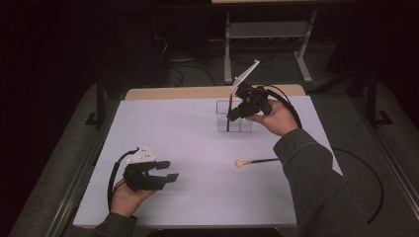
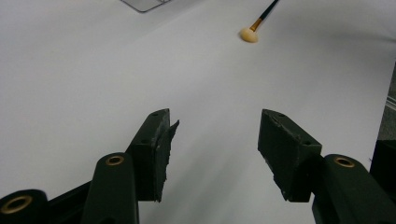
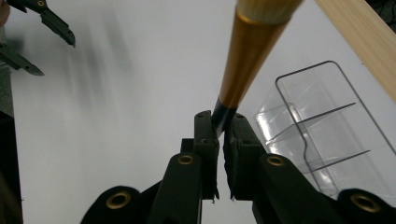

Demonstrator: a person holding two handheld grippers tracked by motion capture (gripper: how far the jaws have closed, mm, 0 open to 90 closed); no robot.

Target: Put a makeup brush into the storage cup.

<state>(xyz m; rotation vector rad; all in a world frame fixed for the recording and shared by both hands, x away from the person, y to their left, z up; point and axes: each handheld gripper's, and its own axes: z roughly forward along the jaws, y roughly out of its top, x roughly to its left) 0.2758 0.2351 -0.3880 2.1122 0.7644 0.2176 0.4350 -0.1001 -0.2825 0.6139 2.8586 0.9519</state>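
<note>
Rt tool (image 3: 220, 125), brush (image 3: 243, 60) tip cropped

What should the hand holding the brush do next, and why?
Probably lower the brush straight down into the clear holder. The right gripper is shut on its handle, and in the high view the handle's lower end hangs at the holder, so a small drop should seat it. Another brush lies on the table, and the left gripper is open.

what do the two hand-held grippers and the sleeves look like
Both the left hand-held gripper and the right hand-held gripper are black with brass-coloured pivot rings, each trailing a black cable. The left carries a pale three-cornered plate. The sleeves are dark grey-green.
</note>
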